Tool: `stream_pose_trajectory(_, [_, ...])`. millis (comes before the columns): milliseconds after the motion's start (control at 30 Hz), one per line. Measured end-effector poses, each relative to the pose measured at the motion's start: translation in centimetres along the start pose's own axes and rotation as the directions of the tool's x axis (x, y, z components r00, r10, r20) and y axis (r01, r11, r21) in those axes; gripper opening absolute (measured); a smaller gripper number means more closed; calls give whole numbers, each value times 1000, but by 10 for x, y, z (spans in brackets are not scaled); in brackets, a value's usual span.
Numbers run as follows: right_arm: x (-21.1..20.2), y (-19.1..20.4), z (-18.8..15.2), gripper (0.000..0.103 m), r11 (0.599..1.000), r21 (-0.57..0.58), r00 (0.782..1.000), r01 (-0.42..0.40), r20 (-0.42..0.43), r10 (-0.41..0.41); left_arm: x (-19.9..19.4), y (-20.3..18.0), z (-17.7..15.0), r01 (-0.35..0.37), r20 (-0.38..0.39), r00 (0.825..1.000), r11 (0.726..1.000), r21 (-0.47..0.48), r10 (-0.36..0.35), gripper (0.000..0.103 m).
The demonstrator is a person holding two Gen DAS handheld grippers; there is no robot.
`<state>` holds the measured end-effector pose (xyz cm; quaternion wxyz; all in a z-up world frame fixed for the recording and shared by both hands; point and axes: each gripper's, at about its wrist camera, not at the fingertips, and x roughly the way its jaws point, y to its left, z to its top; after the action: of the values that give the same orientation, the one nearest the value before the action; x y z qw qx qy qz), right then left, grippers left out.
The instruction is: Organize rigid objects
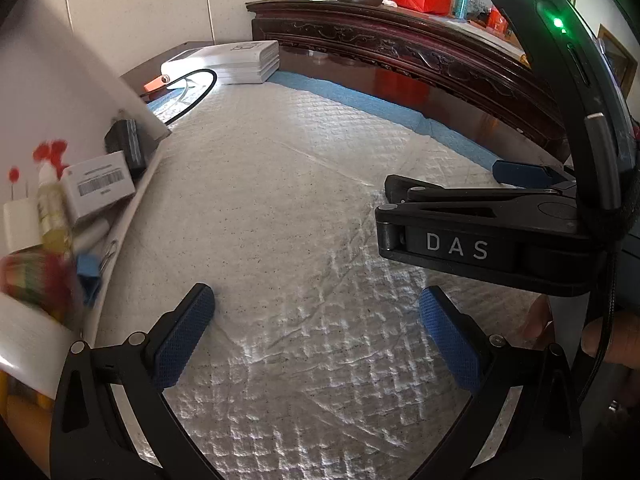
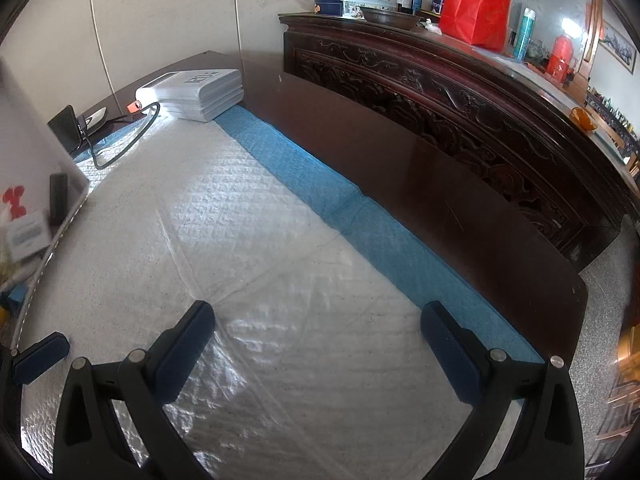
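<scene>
- The rigid objects sit together in a white tray [image 1: 132, 216] at the left edge of my left wrist view: a white box with a barcode label [image 1: 100, 186], a small yellow bottle [image 1: 52, 212] beside it, a black block [image 1: 127, 148] leaning at the tray's far end, and a blue binder clip [image 1: 90, 276] nearer me. Other items low in the tray are too blurred to name.
- In my right wrist view the same tray shows only as a sliver at the left edge, with the barcode box smeared by blur.
- My left gripper [image 1: 316, 336] has its blue-padded fingers spread wide with nothing between them, above the white quilted pad [image 1: 280, 200] in the lower middle of the frame.
- My right gripper [image 2: 318, 344] is likewise spread wide and holds nothing, over the same pad. From the left wrist view its black body crosses the right side of the frame, and fingertips of my hand [image 1: 608, 340] show beneath it.
- The pad has a blue border [image 2: 320, 184] running along the dark wooden table [image 2: 440, 208].
- At the upper left of the pad lies a stack of white cases [image 2: 200, 92] with a black cable [image 2: 120, 148] looped in front.
- Behind the table stands a carved dark cabinet [image 2: 440, 92] carrying a red bag [image 2: 476, 8], jars and bottles along the top of the frame.
</scene>
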<state>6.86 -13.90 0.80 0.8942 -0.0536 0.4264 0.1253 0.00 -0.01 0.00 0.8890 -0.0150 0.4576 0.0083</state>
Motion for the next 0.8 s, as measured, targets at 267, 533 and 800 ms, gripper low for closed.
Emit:
stream_pose_trajectory(267, [0,0,0,103,1000,0,1000,0,0,0,-2,3,-1,1,0,1000,1000,0,-1,103])
stream_pose_trajectory(533, [-1,0,-1,103,1000,0,1000,0,0,0,0,3,-3,1,1,1000,1000,0,-1,103])
stream_pose_trajectory(800, [-1,0,-1,103,1000,0,1000,0,0,0,-1,1,-1,1,0,1000,1000,0,-1,103])
